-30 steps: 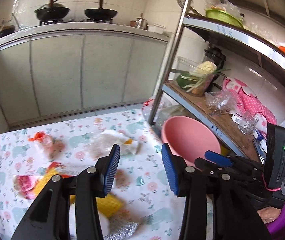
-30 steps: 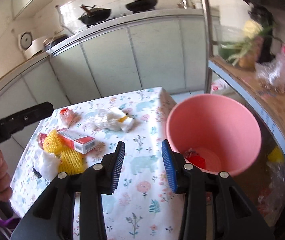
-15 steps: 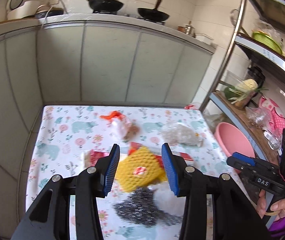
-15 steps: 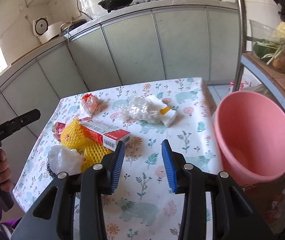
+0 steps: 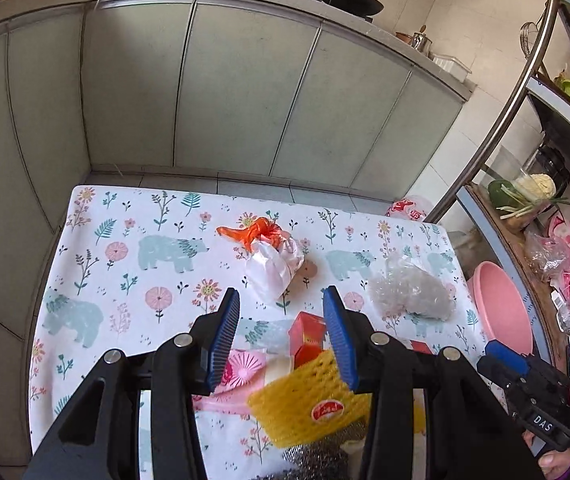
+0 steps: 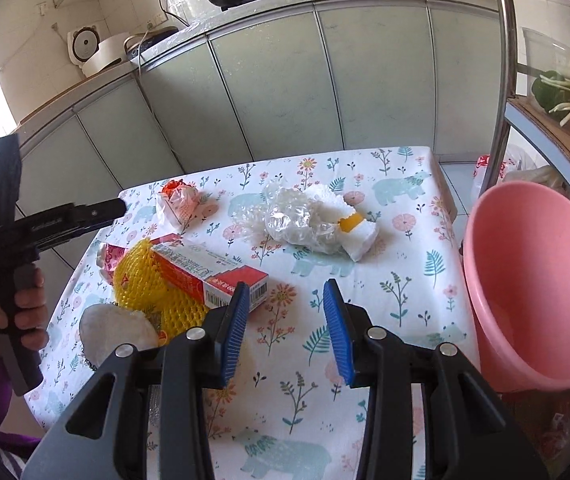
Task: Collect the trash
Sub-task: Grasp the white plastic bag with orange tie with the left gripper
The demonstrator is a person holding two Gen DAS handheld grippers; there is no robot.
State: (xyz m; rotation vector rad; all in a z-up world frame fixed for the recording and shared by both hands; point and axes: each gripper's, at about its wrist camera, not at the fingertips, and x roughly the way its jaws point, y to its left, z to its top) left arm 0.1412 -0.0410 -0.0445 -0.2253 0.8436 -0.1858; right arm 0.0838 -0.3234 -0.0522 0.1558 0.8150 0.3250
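left wrist: above table's near-left, tilted down | right wrist: near-right | shared: tabletop, counter cabinets

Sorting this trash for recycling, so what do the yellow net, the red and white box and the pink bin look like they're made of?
Yellow net: likely soft foam mesh, matte, with open cells. Red and white box: probably printed cardboard, with sharp folded edges and a barcode. Pink bin: apparently smooth moulded plastic, slight sheen.

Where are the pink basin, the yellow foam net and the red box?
pink basin (image 6: 533,264), right wrist view, inner wall.
yellow foam net (image 5: 305,404), left wrist view, mesh above label.
red box (image 6: 205,270), right wrist view, top face.
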